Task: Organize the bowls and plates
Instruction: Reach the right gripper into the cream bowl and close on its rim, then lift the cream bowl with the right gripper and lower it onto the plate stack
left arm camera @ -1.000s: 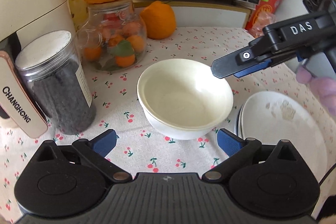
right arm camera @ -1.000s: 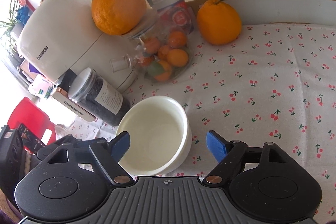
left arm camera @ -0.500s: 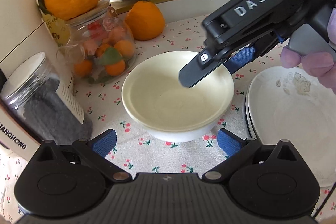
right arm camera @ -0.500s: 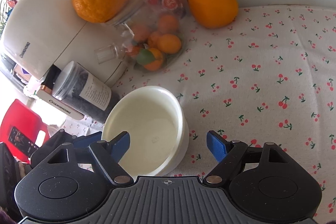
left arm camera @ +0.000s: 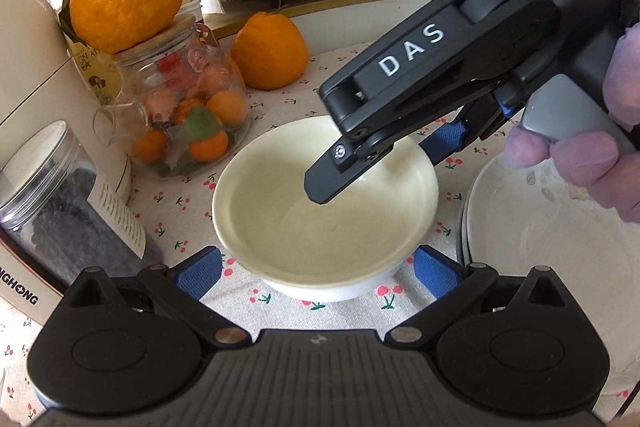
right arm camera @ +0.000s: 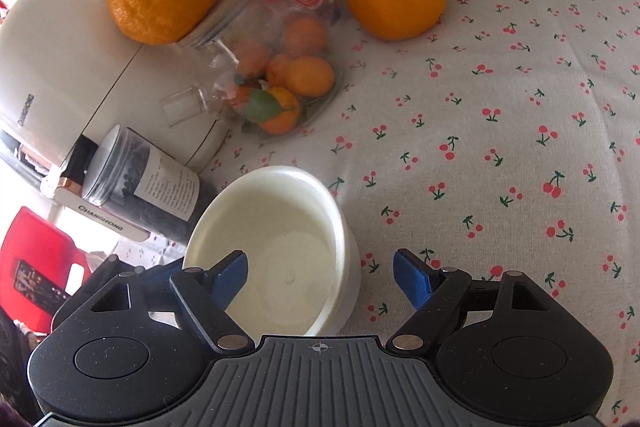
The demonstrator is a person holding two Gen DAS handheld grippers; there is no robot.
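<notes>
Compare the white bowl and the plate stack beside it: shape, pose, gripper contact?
The bowl is deep with raised walls; the plates are flat and shallow. The bowl stands alone on the cloth; the plates are stacked. One finger of the open right gripper hangs inside the bowl, the other outside its rim; no gripper is at the plates. Both are white and look empty.

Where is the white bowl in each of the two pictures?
Left wrist view: the white bowl sits in the middle, just ahead of the left gripper, with one finger of the right gripper inside its rim.
Right wrist view: the bowl is low and left of centre.
Shared landmark: the glass jar of small oranges, with a big orange on its lid.
</notes>
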